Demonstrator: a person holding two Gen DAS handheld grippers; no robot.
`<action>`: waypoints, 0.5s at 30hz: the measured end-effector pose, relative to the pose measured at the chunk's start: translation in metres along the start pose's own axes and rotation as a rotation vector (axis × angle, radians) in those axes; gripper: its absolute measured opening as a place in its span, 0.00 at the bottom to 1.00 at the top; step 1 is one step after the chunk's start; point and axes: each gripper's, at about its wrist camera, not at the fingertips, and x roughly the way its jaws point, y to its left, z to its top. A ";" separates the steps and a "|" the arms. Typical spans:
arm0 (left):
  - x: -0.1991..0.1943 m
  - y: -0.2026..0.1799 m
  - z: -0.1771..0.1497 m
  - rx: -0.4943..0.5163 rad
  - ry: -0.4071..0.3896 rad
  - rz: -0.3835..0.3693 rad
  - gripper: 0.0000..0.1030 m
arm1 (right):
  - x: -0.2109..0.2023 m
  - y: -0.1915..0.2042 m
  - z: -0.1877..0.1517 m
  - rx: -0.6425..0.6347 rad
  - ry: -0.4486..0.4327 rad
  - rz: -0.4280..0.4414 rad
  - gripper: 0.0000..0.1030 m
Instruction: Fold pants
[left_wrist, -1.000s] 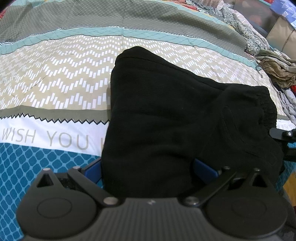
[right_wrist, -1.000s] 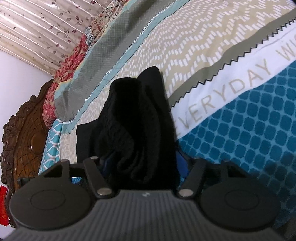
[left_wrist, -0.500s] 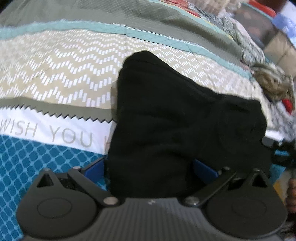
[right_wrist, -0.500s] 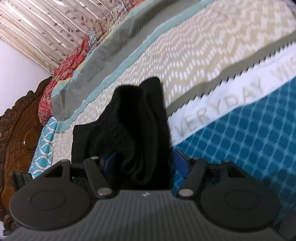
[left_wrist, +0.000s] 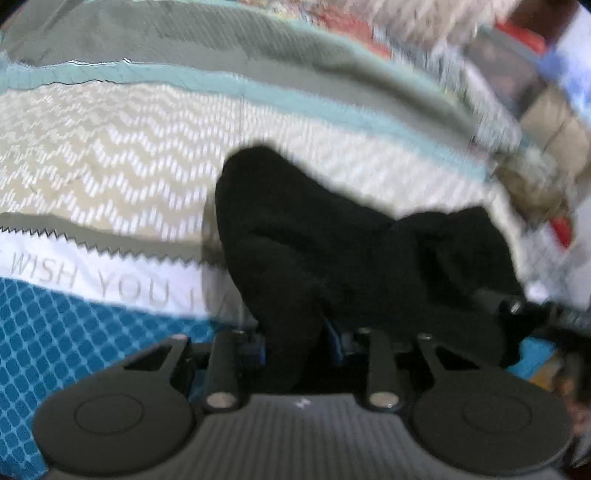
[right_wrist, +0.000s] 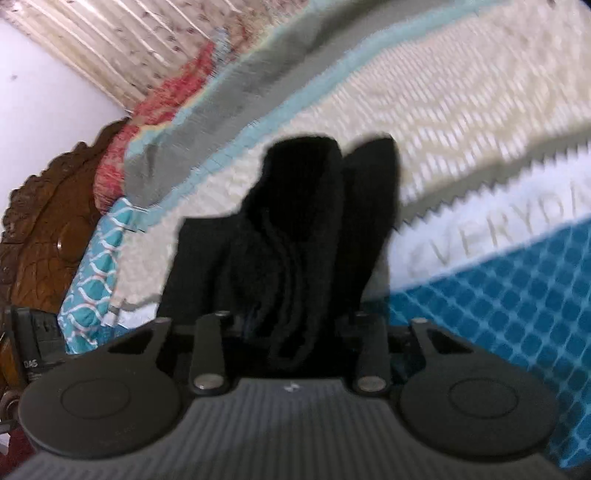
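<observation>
Black, soft fleece pants lie bunched on a bed, on a patterned bedspread with bands of grey, pale teal, beige zigzag, white lettering and blue lattice. Both views are blurred.

From the left wrist view, the left gripper has just been closing, and its blue-padded fingers now pinch a gathered fold of the pants' near edge between them. From that pinch the cloth rises into a rounded hump over the beige zigzag band. To the right, the dark tip of the right gripper meets the far end of the same garment. Beyond it, at the bed's edge, sits a heap of other cloth, too smeared to make out.

From the right wrist view, the right gripper has also just been closing, and its jaws stand narrow, clamped on a thick ribbed roll of the black fabric. The pants stand up from the grip in two upright lobes. A carved brown wooden headboard is at the left, with a pleated floral curtain above it.
</observation>
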 end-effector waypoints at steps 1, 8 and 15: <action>-0.008 -0.002 0.009 0.007 -0.032 -0.007 0.26 | -0.003 0.011 0.007 -0.036 -0.024 0.012 0.33; -0.043 -0.044 0.094 0.196 -0.307 0.065 0.26 | 0.011 0.086 0.075 -0.361 -0.194 0.055 0.32; 0.013 -0.056 0.186 0.251 -0.445 0.134 0.26 | 0.067 0.083 0.163 -0.482 -0.336 0.024 0.32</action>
